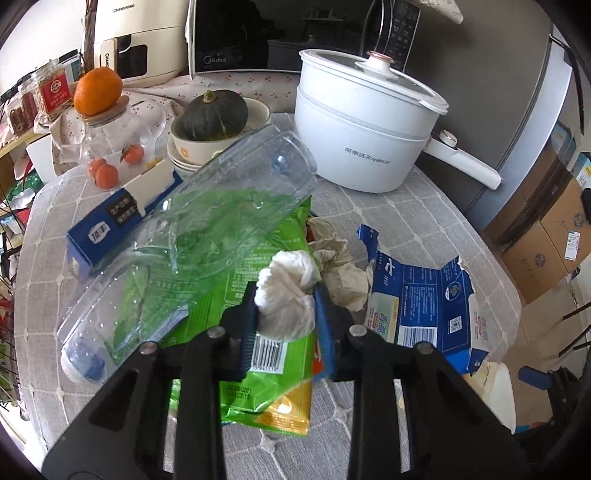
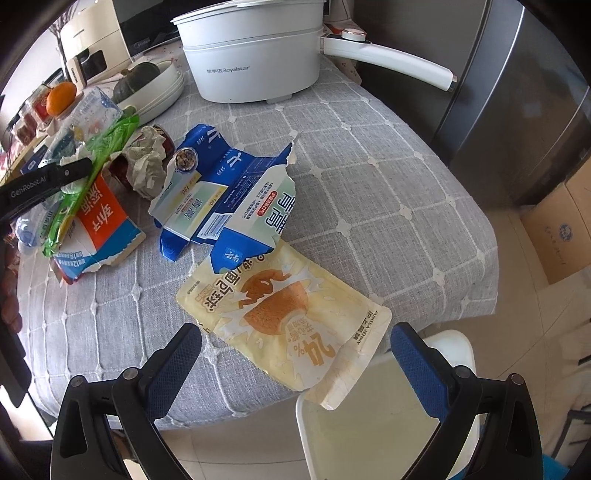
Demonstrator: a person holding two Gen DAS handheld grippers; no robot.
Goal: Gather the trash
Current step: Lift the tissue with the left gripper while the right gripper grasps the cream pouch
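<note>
Left gripper (image 1: 285, 314) has its blue pads (image 1: 248, 325) pressed against both sides of a crumpled white tissue (image 1: 286, 295), which sits between them above a green bag (image 1: 266, 350); no earlier view is available, so only the clamped state is recorded. Green bag lies flat on the grey checked tablecloth (image 1: 406, 221), partly under a clear plastic tray (image 1: 207, 229) that slants across it. Beige crumpled paper (image 1: 338, 266) lies just beside the tissue, touching a torn blue carton (image 1: 421, 302) to its right. Blue box (image 1: 122, 218) rests behind the tray, near small oranges (image 1: 105, 173). Further back stand a bowl holding a dark squash (image 1: 212, 116), a white pot (image 1: 364, 133) with lid, and a microwave (image 1: 280, 35). Right gripper (image 2: 295, 363) stands wide, nothing between its fingers (image 2: 173, 365), pointing down at the table edge. Yellow bread bag (image 2: 291, 325) lies between and just ahead of them, its lower corner overhanging a white bin (image 2: 369, 424) beside the table. Torn blue carton overlaps the bag's upper edge. Orange-and-white carton (image 2: 99, 229) lies to the left under the green bag, with the left gripper's black body above it.
</note>
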